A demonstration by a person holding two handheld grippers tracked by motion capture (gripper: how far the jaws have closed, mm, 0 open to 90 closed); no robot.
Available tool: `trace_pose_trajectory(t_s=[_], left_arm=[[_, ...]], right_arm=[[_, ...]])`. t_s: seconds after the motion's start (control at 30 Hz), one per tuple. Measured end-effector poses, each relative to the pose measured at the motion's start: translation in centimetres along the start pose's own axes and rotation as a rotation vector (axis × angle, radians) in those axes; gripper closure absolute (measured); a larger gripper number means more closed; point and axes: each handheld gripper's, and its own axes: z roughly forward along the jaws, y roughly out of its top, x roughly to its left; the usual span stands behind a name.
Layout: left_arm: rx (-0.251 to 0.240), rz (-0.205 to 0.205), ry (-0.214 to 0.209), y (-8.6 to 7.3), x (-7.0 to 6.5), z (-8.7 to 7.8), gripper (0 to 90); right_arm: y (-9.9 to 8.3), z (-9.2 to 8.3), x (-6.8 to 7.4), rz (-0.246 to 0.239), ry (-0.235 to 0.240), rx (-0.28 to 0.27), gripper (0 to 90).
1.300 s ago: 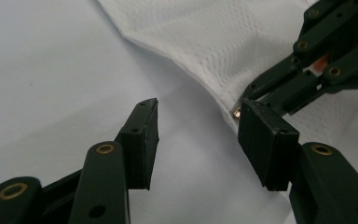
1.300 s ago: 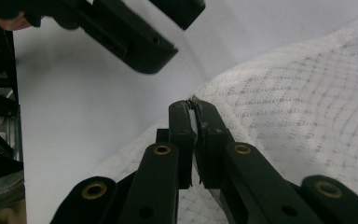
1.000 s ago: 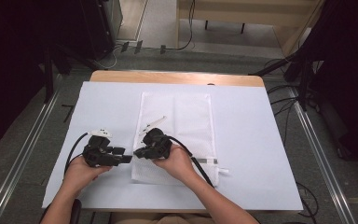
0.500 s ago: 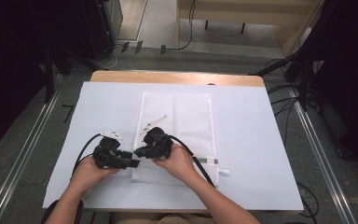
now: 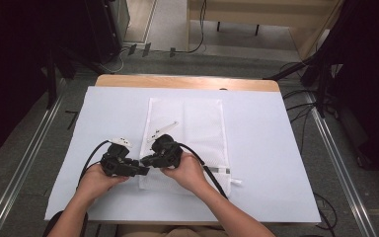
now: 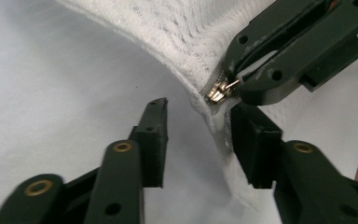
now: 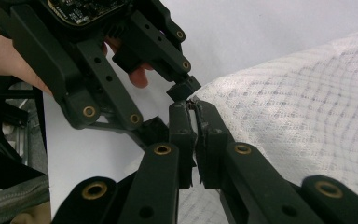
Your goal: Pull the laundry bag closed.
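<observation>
In the high view, a white mesh bag (image 5: 186, 133) is lying flat on the counter (image 5: 276, 148), which is covered in a white sheet. Both hands are meeting at the bag's near left corner, with the left gripper (image 5: 147, 171) pointing toward the right gripper (image 5: 145, 161) so the two can work on the same small spot.

In the left gripper view, the left gripper (image 6: 198, 135) is straddling the bag's raised seam (image 6: 186, 70); its fingers (image 6: 154, 135) have just been closing but are standing apart, the right one seemingly resting against the mesh, the left one clear of it. Just above them the right gripper (image 6: 230, 81) is sitting at the small metal zipper pull (image 6: 219, 89), probably holding that corner lifted so the left can get a grip beside it.

In the right gripper view, the right gripper (image 7: 193, 109) is clenched, its fingers (image 7: 182, 126) pinching the mesh edge (image 7: 284, 126) at the corner. The left gripper (image 7: 179, 91) is coming in from above, one fingertip right at the pinch.
</observation>
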Motion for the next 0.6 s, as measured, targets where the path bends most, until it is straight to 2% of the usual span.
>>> trace_pose_trajectory(t_s=[0.27, 0.3, 0.33, 0.6], left_arm=[[0.002, -0.016, -0.042, 0.16, 0.10, -0.06, 78.9], [0.004, -0.019, -0.043, 0.17, 0.11, -0.06, 78.9], [0.006, -0.023, -0.049, 0.19, 0.13, -0.07, 83.6], [0.010, -0.025, -0.047, 0.21, 0.06, -0.17, 87.4]], right_arm=[[0.00, -0.19, 0.02, 0.002, 0.010, -0.005, 87.8], [0.00, -0.19, 0.02, 0.002, 0.010, -0.005, 87.8], [0.02, -0.22, 0.01, 0.001, 0.009, -0.004, 87.8], [-0.11, -0.20, -0.34, -0.009, 0.014, 0.002, 87.9]])
